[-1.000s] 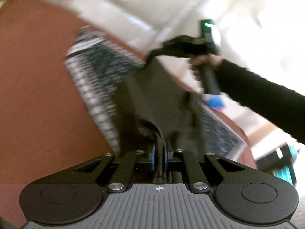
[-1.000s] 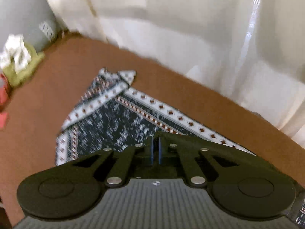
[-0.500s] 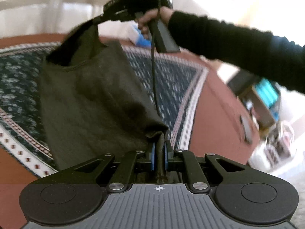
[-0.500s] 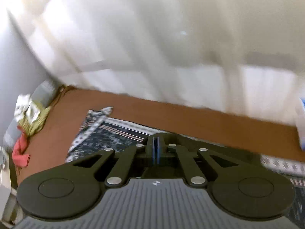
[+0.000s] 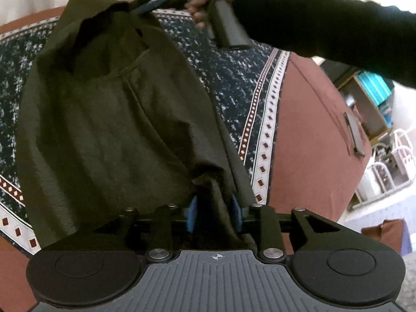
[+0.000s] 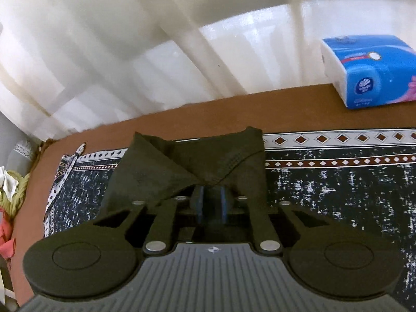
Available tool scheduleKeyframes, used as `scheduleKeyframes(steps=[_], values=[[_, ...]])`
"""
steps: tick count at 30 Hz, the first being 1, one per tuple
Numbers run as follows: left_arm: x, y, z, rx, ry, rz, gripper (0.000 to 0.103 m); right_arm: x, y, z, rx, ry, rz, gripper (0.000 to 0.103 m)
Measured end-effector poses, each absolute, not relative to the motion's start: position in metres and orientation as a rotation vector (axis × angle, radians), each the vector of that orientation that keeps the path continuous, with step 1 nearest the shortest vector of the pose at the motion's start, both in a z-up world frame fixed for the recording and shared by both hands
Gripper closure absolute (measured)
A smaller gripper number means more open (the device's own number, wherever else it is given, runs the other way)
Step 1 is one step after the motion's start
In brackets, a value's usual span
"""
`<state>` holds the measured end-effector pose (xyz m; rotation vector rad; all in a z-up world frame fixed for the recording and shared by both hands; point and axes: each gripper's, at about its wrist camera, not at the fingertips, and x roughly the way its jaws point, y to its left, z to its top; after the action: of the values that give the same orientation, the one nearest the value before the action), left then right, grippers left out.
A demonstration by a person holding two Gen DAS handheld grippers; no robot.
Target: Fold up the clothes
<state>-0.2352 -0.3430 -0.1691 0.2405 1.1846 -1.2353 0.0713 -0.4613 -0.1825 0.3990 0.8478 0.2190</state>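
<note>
Draping limp over the patterned cloth [image 5: 234,59], the dark olive garment [image 5: 109,119] sags between the left gripper [image 5: 213,213] and right gripper [image 6: 210,204], whose parted fingers loosely bracket its bunched corners.

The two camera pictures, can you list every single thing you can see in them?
Garment: one, dark olive, draped over the patterned cloth, its ends between both grippers' fingers.
Patterned cloth: one, dark blue and white with a diamond border, spread on the brown surface.
Brown surface: one, under the cloth.
Tissue pack: one, blue and white, far right on the brown surface.
Curtain: white, behind the surface.
Clothes pile: green, white and red, far left edge.
Shelf: brownish, teal items, right background.
Left gripper: black, blue pads.
Right gripper: black, blue pads.
Hand: one, black sleeve, holding the right gripper's handle.
</note>
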Motion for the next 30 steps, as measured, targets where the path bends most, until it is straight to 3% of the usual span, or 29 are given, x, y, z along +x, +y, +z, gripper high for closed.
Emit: scheduleKeyframes(steps=[4,6,7,10,22,24,26,30], values=[[-0.231,-0.330,-0.149,0.179,1.151,-1.221,0.050,0.051,-0.466,-0.142,0.289,0.779,0.214,0.057],[-0.227,-0.315,-0.135,0.123,1.116,-1.200,0.045,0.032,-0.465,-0.114,0.218,0.737,0.267,0.055],[-0.224,-0.308,-0.128,0.089,1.098,-1.187,0.041,0.026,-0.460,-0.107,0.190,0.743,0.310,0.054],[-0.214,-0.289,-0.115,0.018,1.064,-1.138,0.038,0.016,-0.432,-0.112,0.126,0.839,0.475,0.039],[-0.177,-0.222,-0.127,-0.052,1.033,-0.833,0.038,-0.005,-0.343,-0.150,-0.105,1.172,0.946,0.041],[-0.176,-0.221,-0.129,-0.043,1.029,-0.827,0.038,-0.004,-0.346,-0.153,-0.110,1.202,0.952,0.049],[-0.176,-0.222,-0.128,-0.032,1.029,-0.825,0.038,-0.005,-0.352,-0.152,-0.101,1.222,0.956,0.093],[-0.172,-0.228,-0.132,-0.035,1.021,-0.835,0.038,-0.015,-0.376,-0.128,-0.018,1.163,0.942,0.098]])
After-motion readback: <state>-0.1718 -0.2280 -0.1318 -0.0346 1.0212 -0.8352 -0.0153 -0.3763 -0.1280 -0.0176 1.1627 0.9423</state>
